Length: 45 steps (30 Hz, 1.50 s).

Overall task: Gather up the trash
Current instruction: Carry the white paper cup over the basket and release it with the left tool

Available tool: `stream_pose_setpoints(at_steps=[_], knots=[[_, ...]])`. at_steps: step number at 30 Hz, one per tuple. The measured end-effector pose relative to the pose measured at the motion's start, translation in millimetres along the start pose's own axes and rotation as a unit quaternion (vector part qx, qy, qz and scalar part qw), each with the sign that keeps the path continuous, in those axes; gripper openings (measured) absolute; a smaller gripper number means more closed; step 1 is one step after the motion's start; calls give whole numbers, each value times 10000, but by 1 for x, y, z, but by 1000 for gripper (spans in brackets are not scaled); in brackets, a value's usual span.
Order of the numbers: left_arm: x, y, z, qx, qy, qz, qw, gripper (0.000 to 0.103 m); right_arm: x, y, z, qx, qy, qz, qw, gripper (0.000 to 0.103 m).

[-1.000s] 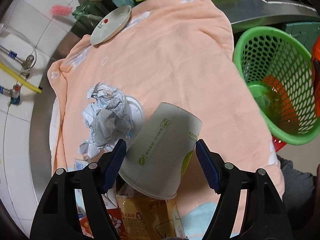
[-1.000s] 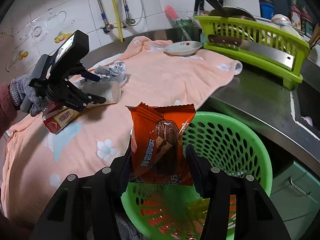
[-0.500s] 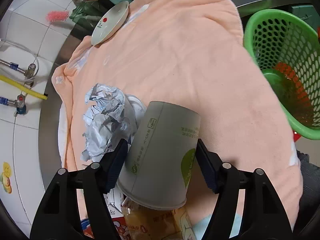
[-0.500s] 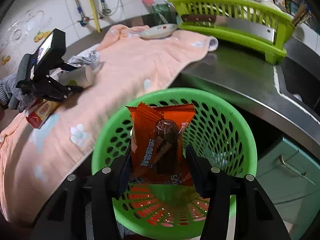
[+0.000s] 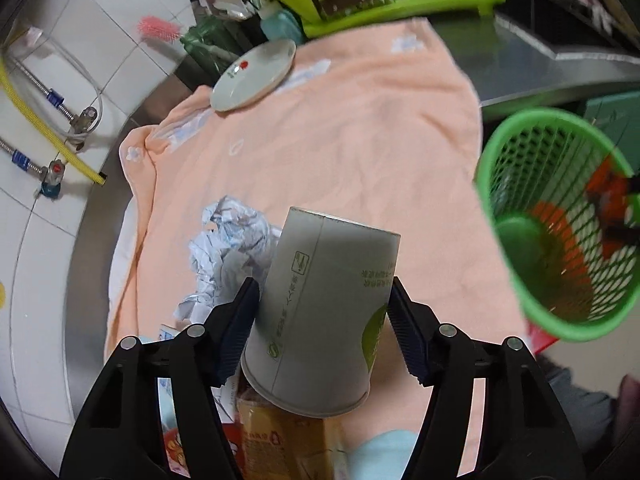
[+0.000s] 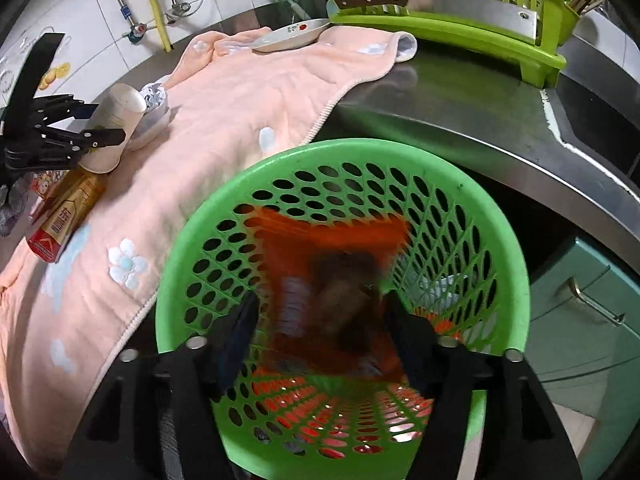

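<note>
Peach towelling covers the steel counter in front of you: a peach towel (image 5: 360, 128) with pale flower patches, spread across most of the worktop.

Your left gripper (image 5: 322, 320) points down at the towel with a grey paper cup (image 5: 324, 312) lying on its side between the 2 blue pads. The jaws are closing, and both pads sit against the cup's sides, so you have hold of it. The cup's open mouth faces the camera and its base points away. Just left of the cup lies a crumpled ball of paper (image 5: 228, 248). Under the cup's rim, a yellow and red carton (image 5: 280, 440) rests on the towel.

Your right gripper (image 6: 320, 332) hangs over the mouth of a green plastic basket (image 6: 508, 264) that stands beside the counter edge. Its jaws are opening. An orange snack wrapper (image 6: 332, 280) shows between them as a motion blur inside the basket, and the pads no longer look pressed on it.

At the far end of the towel sits a white plate (image 5: 254, 76) with a small red mark. Behind it stands a lime green dish rack (image 6: 440, 12) with a cleaver (image 6: 432, 4) across its front.
</note>
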State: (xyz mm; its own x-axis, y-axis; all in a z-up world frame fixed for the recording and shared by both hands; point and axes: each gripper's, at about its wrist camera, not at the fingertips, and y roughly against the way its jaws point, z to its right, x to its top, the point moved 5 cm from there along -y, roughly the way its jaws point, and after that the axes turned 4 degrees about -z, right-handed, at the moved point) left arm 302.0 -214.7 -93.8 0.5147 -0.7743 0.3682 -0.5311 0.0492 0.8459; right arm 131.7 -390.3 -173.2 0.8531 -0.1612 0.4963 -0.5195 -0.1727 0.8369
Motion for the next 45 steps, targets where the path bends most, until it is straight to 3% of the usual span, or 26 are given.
stream_pose_setpoints(at_steps=[5,12,24,27,31,35,45], knots=[[-1,15,3,-207,229,209,9993,64,5,5,-4,37,-31,201,9998,74],[1,36,16,-538,461,472,9964,63,4,26,1,-38,-87,478,9988,75],[29,57,104,-1395,494,799,9858,63,-14,83,24,-335,-245,1024,9939,76],[39,48,135,-1528,504,759,9841,64,-20,91,30,-323,-301,1115,9928,76],[44,23,172,-1835,570,419,9805,64,-29,92,39,-315,-370,1114,9926,76],[40,-3,199,-1870,575,68,9807,64,-37,88,46,-260,-470,1080,9927,76],[21,-36,227,-2056,624,-462,9756,67,-45,79,47,-160,-527,996,9935,76]])
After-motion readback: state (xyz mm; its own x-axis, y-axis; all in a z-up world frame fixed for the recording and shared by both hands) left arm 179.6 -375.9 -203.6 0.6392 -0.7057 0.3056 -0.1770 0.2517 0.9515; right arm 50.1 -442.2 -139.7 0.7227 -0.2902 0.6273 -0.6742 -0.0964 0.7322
